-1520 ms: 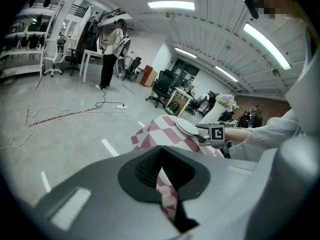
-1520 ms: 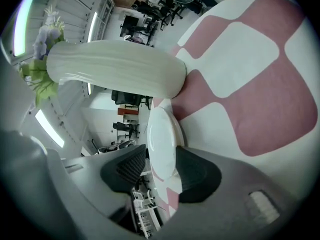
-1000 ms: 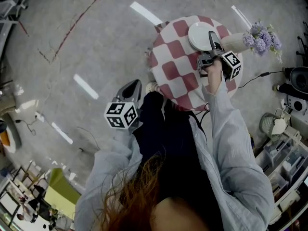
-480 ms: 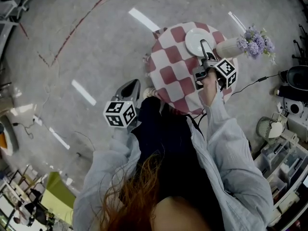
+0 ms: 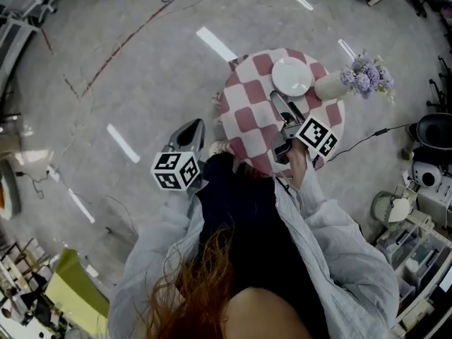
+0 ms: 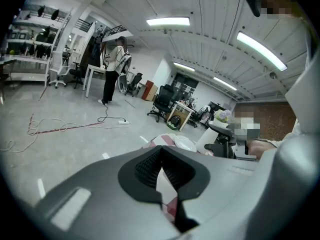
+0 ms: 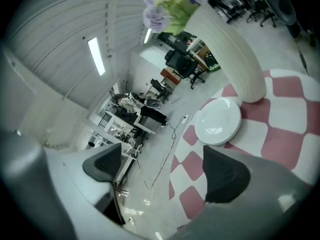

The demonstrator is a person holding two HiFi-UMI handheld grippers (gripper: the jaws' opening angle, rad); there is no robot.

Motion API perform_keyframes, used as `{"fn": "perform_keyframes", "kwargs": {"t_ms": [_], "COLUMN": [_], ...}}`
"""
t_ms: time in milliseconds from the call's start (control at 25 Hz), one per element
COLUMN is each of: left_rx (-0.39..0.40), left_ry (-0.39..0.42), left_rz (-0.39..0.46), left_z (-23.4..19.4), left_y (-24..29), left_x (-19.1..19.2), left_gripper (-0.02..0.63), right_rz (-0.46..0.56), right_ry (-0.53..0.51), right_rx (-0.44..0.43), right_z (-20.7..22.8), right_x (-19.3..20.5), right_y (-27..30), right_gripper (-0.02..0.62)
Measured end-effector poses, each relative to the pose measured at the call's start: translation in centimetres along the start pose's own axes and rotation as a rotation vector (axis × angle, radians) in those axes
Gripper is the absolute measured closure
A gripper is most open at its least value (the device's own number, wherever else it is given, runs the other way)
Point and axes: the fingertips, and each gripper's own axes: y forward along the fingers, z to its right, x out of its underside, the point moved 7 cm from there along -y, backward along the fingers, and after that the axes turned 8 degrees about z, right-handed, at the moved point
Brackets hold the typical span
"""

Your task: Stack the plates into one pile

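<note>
while left gripper (image 5: 192,128) hangs shut, right gripper (image 5: 282,104) above table (image 5: 247,111), empty fingers wide, narrowing

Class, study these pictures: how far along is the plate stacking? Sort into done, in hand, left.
Done: the only plates seen sit as one white pile on the checked table, beside the vase. In hand: nothing; the right claw is open and empty, jaws just closing slightly; the left claw is shut, empty. Left: seemingly nothing, no loose plate shows.
</note>
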Motion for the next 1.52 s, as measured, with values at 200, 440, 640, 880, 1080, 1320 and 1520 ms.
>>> {"fn": "perform_keyframes", "kwargs": {"t_ms": [200,440,640,880,1080,1320,1520], "left_rx": [-0.058,-0.158,-0.249,-0.291,-0.287,-0.272,-0.285], "left_ry": [0.018,0.046,0.029,-0.003,-0.014,0.004,0.0], "left_rz": [0.075,0.195,0.284,0.323,0.347,0.356,0.339], "left_z": [0.1,0.3,0.9,2.2,2.8,3.4,3.2], "left_y": [-2.2,-5.7,-8.5,-10.2,-9.7,-9.3,-9.7], "left_x": [-1.1,-2.1,-1.8,-0.4,-0.3,-0.6,0.2], "left_gripper": [0.592,0.592,0.592,0.593,0.594,0.593,0.592], "right_rz": [0.008,0.061,0.031,-0.059,-0.107,-0.129,-0.148], "right_ry": [-0.224,-0.547,-0.677,-0.703,-0.731,-0.752,-0.747], "right_rx": [-0.082,-0.206,-0.315,-0.336,-0.372,-0.386,-0.392], "right_z": [-2.5,-6.0,-7.7,-7.7,-8.3,-8.3,-8.3], "right_x": [-0.6,-1.3,-0.1,1.7,2.4,2.7,3.3], "right_y": [-1.1,-2.4,-3.4,-4.5,-5.3,-5.0,-5.1], "right_gripper": [0.211,0.415,0.507,0.594,0.595,0.594,0.594]}}
